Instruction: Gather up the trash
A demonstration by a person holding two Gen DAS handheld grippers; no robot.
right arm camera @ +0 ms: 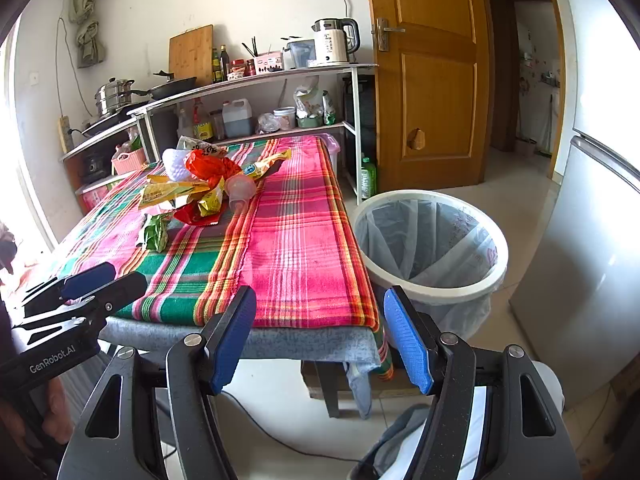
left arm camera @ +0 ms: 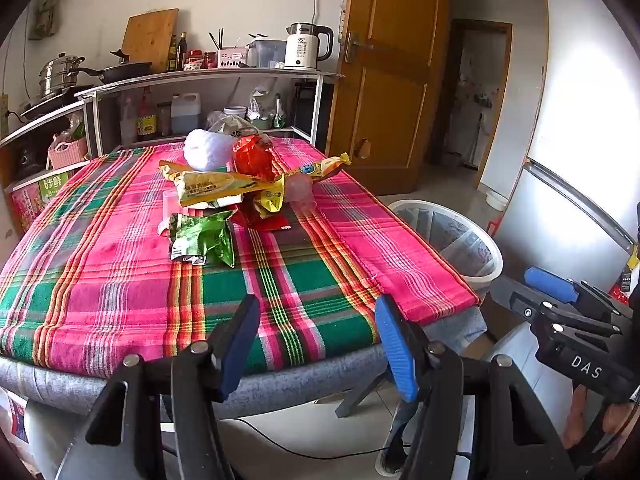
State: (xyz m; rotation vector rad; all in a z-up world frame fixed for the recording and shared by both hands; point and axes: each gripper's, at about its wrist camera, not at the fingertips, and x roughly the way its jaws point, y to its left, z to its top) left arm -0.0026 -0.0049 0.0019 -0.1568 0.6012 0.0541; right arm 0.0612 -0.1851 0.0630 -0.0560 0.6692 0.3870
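We find both grippers held short of the table's near edge, angled downward, each with its blue pads spread wide and nothing between them: the left gripper (left arm camera: 316, 344) and the right gripper (right arm camera: 322, 340) are both released and empty. The right gripper also shows at the far right of the left wrist view, the left one at the far left of the right wrist view, each with fingers of the holding hand partly visible below it. The table (left arm camera: 100, 380) carries a pink, green and orange plaid cloth (left arm camera: 300, 280). The trash lies piled near the cloth's middle, toward the far end: a green foil wrapper (left arm camera: 202, 238) nearest us, a long yellow snack wrapper (left arm camera: 216, 186) behind it, a red plastic bag (left arm camera: 254, 158), a white crumpled bag (left arm camera: 206, 150) and a clear plastic cup (left arm camera: 300, 190) on its side. We note a white trash bin (right arm camera: 430, 240) with a clear liner standing on the floor just beside the table's right edge. Its contents cannot be made out.
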